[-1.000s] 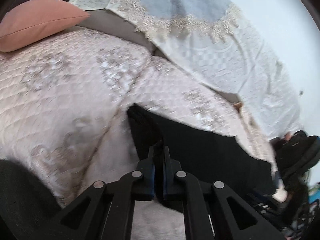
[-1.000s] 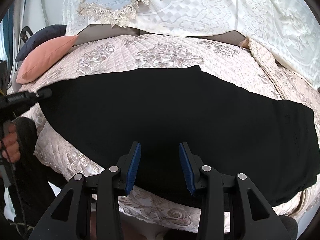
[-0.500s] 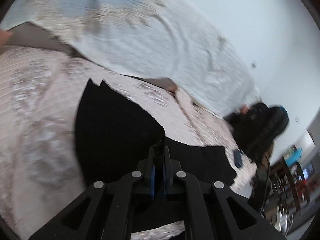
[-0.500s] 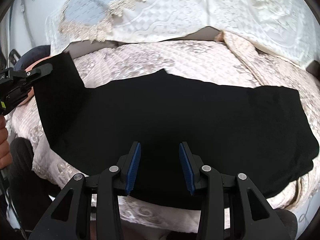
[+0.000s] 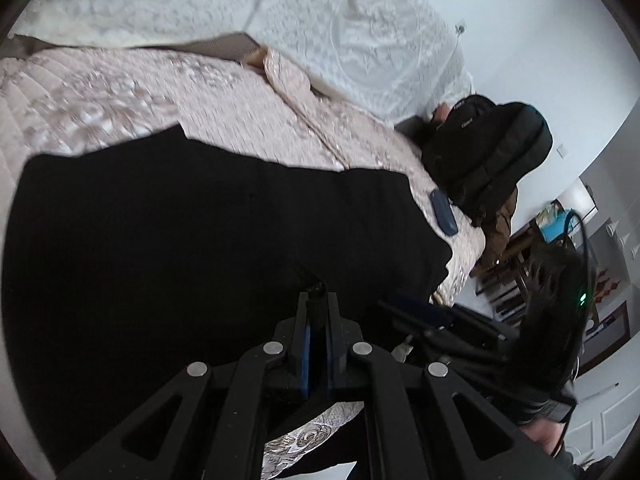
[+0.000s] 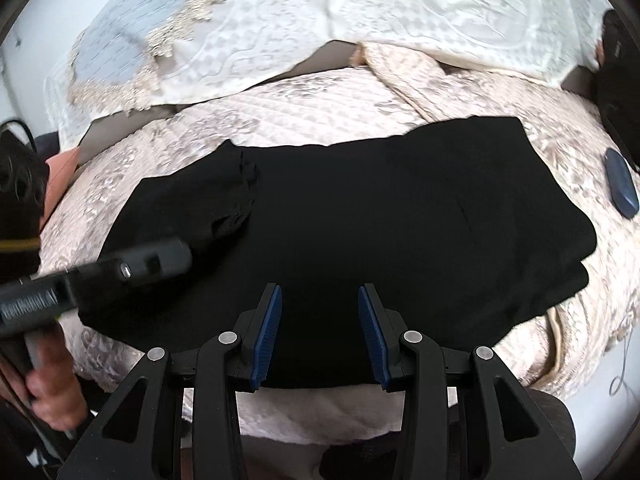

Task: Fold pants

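Black pants (image 6: 400, 220) lie spread across the quilted pink bedspread (image 6: 320, 100). Their left end is doubled over onto the rest, with a crumpled fold edge (image 6: 240, 200). My left gripper (image 5: 317, 296) is shut, with a pinch of black pants fabric (image 5: 200, 240) at its tips. In the right wrist view the left gripper (image 6: 176, 258) reaches in from the left, just over the folded part. My right gripper (image 6: 320, 312) hangs open above the near edge of the pants with nothing between its blue pads (image 6: 268, 320).
A black backpack (image 5: 488, 152) sits at the bed's far right, with a small dark blue case (image 6: 620, 188) on the quilt beside the pants. White lace covers (image 6: 360, 20) lie behind. A pink pillow (image 6: 60, 168) is at the left. A hand (image 6: 52, 396) grips the left tool.
The left gripper has carried the left end of the pants over and to the right, doubling it onto the rest. The right gripper has drifted right along the pants and stayed open.
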Demonstrator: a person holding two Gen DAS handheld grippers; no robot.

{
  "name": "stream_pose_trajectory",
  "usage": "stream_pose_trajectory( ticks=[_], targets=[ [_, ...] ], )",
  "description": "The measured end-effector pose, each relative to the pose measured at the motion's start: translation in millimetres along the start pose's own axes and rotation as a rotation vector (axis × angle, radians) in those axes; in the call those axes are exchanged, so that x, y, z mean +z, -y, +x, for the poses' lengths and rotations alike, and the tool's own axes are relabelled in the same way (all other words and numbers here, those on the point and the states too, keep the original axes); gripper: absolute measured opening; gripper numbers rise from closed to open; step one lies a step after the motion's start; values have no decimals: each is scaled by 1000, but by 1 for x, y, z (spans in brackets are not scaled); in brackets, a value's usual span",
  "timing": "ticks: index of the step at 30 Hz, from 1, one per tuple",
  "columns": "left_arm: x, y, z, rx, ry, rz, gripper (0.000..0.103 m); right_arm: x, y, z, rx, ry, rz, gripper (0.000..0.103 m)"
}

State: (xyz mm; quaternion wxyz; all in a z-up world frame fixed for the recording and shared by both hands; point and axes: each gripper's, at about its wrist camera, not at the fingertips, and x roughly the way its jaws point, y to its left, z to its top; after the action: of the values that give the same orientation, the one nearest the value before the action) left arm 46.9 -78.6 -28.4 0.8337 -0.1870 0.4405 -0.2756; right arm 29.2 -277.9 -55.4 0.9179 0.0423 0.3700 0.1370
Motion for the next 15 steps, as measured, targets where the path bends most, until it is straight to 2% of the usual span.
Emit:
stream_pose_trajectory(
  ticks=[7, 8, 10, 12, 15],
  targets=[
    [-1, -2, 6, 9, -59, 15, 10, 3, 7, 1, 16, 6, 29, 41],
    [-2, 0, 0, -1, -55, 24, 13, 4, 6, 1, 19, 8, 27, 41],
    [-3, 5, -15, -18, -33, 58, 29, 6, 3, 0, 31, 14, 22, 41],
    [-5, 7, -36, -26, 12, 73, 35, 8, -1, -1, 46, 22, 15, 41],
    [-5, -4, -66, 17, 77, 53, 40, 10, -10, 0, 73, 22, -3, 41]
  ],
)
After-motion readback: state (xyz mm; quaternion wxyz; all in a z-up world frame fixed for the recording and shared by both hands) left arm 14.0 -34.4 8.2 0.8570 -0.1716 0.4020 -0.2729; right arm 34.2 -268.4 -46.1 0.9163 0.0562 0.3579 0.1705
